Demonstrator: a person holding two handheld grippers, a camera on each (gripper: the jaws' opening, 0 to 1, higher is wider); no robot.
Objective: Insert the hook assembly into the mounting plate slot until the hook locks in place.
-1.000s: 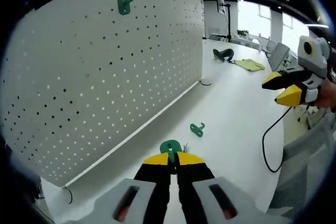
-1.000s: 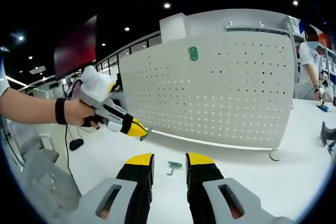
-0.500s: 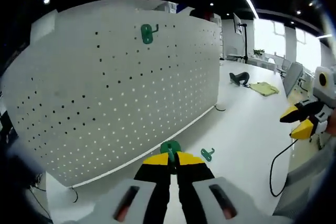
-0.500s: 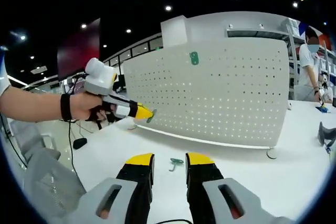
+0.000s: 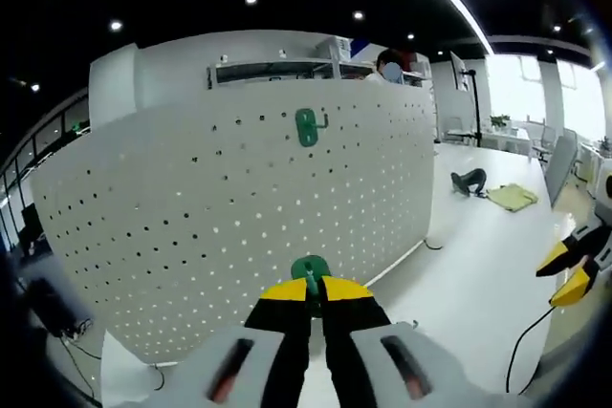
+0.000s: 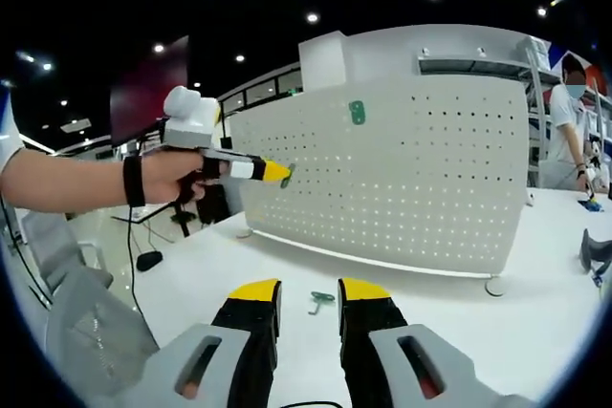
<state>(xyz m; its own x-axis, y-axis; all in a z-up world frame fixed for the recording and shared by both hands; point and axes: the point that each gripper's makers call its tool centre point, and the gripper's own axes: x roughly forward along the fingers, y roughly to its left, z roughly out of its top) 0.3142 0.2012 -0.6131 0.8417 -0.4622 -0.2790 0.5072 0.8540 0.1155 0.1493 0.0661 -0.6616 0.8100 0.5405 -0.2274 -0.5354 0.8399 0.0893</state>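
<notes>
The big white board (image 5: pixel 239 226) stands upright on the white desk (image 6: pixel 535 332). It is flat and hard-looking, with rows of small round holes. The desk is smooth and plain. One green hook (image 5: pixel 307 127) already sits high on the board, and it looks like shiny plastic. A spare hook (image 6: pixel 320 301) lies flat on the desk, near the right gripper (image 6: pixel 308 295), whose jaws are a little apart and hold nothing. The left gripper (image 5: pixel 310 286) has its yellow-tipped jaws closed tight on a third hook (image 5: pixel 310 269), held up in the air in front of the board and not touching it. The holes are tiny, so I think the hook could miss its hole and scrape the board. It could also twist in the jaws or drop if pushed in crooked.
</notes>
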